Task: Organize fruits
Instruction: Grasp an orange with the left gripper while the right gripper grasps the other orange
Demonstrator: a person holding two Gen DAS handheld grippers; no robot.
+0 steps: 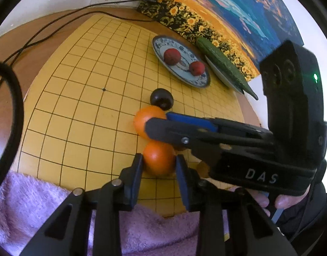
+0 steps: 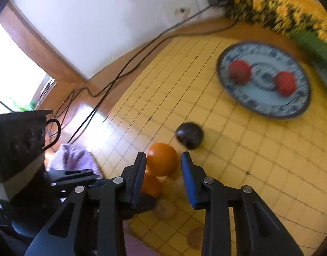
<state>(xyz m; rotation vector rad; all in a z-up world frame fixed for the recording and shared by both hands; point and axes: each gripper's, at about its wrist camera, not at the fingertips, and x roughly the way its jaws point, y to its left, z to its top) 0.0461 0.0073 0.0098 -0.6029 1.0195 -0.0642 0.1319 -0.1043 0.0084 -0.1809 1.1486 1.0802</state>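
Oranges: two lie touching on the yellow grid board. In the left wrist view, the near orange sits at lower centre between the blue pads of the left gripper, whose fingers flank it closely; whether the pads press on it cannot be told. The far orange lies just above it, partly hidden by the right gripper, which enters from the right edge of the frame with its fingers alongside that fruit. In the right wrist view the right gripper shows a moderate gap between its pads, the far orange standing at the opening, nearer the left pad and not visibly clamped; the near orange shows below it, behind the left pad. A dark round fruit rests on the board just above the oranges. Toward the upper right of the frame a blue patterned plate holds two red fruits, set apart from each other. Beside the plate, further right, a cucumber lies on a second, pale plate. A purple towel fills the lower left.
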